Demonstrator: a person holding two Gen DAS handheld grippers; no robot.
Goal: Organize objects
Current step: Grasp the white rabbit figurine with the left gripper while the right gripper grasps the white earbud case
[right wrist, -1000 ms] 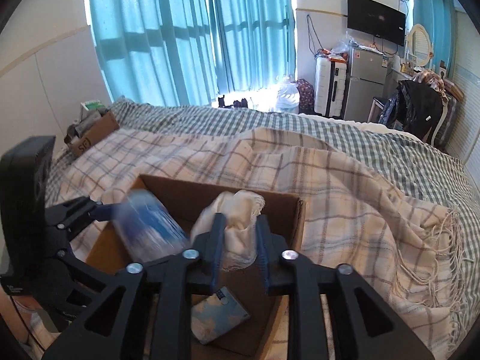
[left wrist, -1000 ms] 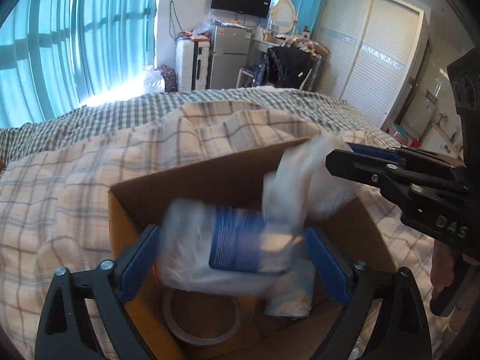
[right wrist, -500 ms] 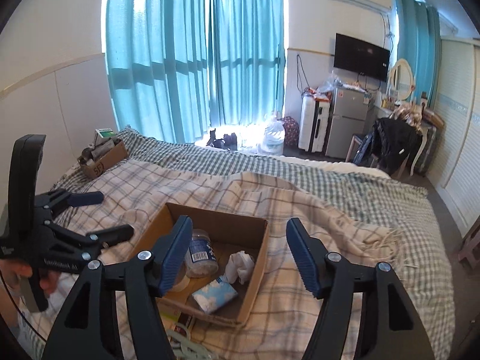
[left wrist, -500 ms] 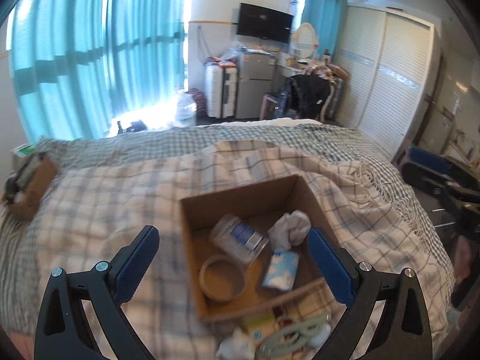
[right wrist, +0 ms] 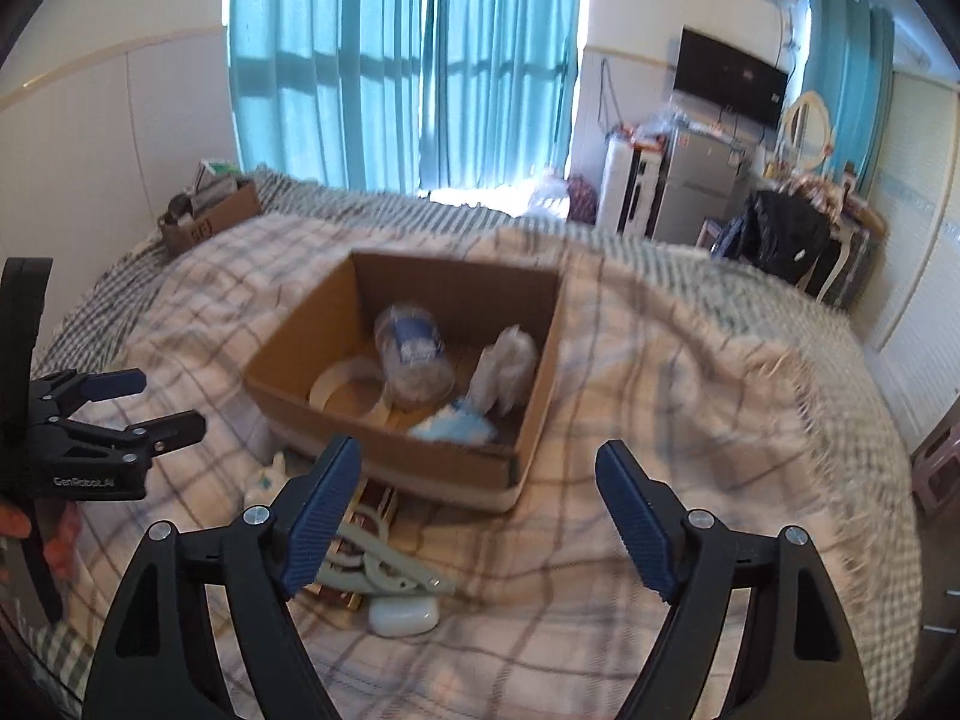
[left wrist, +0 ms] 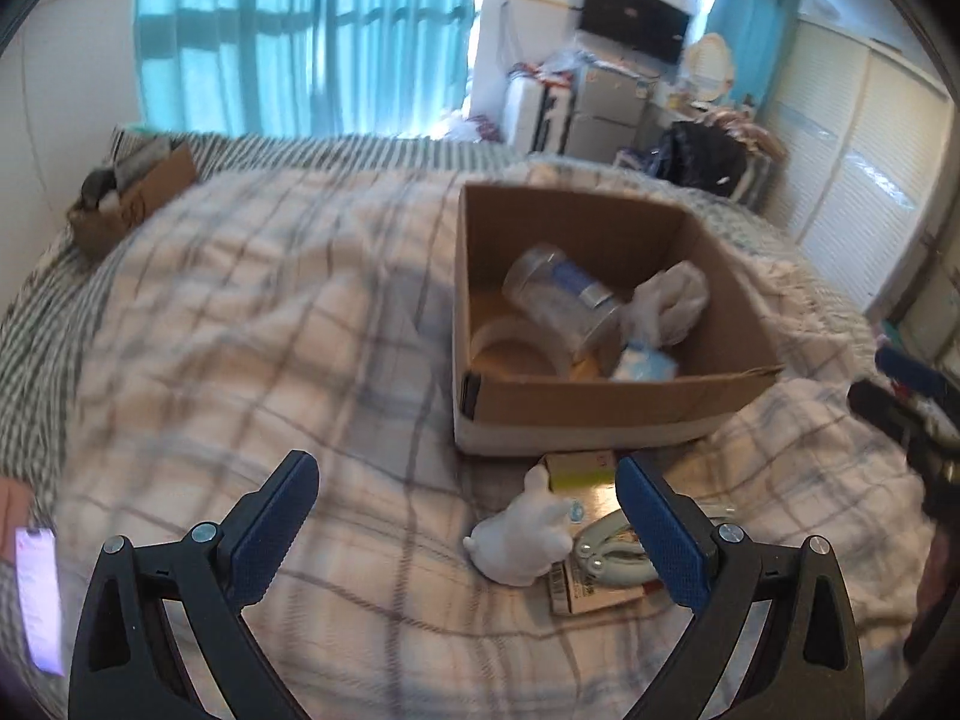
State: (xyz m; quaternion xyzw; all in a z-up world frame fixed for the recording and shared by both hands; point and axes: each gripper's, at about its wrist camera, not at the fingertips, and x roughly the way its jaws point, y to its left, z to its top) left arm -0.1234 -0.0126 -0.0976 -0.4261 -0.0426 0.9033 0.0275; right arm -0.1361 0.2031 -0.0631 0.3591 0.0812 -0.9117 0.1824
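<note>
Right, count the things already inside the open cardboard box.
4 in the cardboard box: a clear jar lying tilted mid-box, a tape ring at its left, a white crumpled cloth at the right, a blue packet near the front. Smaller items may hide underneath.

Bed (left wrist: 252, 324) covered by a plaid blanket (right wrist: 690, 408) in cream with grey-blue lines; under it, at the far edge, a green-and-white checked sheet (right wrist: 384, 204). Directly on the blanket: an open cardboard box (left wrist: 600, 402) in the middle. Just in front of the box, near its front wall, a small pile: white rabbit figure (left wrist: 522, 540), flat yellow-green pack (left wrist: 579, 471), pale green clip (right wrist: 384, 570), white oval case (right wrist: 403, 615), some printed cards (left wrist: 585, 591) below, partly hidden. At the far left corner of the bed, well apart, a second smaller cardboard box (right wrist: 210, 219).
</note>
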